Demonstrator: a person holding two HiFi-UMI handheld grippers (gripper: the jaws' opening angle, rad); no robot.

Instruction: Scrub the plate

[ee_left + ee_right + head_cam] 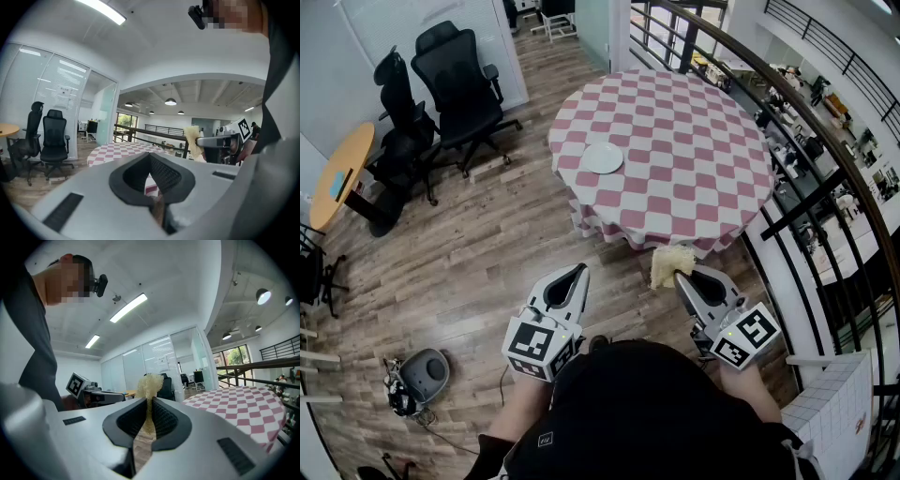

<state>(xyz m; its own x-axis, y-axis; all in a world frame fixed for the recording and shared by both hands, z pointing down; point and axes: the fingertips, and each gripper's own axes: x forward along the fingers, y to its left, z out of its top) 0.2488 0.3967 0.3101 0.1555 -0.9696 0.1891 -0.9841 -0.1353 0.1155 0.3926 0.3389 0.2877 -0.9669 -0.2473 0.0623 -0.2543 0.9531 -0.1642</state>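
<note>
Far to your left stand two black office chairs [455, 80] on the wooden floor [487, 244], with one grey device [427, 373] lying on the floor nearer you. You hold two grippers. Your left gripper [578, 271] has its jaws clenched tip to tip with nothing in them (its own view shows only the checked cloth through the gap behind the pads).

There is one white plate [602, 157], lying flat on the near-left part of the one round counter [694, 141]. It is well ahead of both pairs of jaws, a little right of the left pair and left of the right pair, and touches neither.

Your right gripper [680, 275] is grasping the one yellow sponge [668, 262], pinched upright between the pads and sticking out past the tips. Both grippers hang over the floor, with the counter's draped near edge between them and the plate. A dark railing [787, 103] curves along the counter's right side.
</note>
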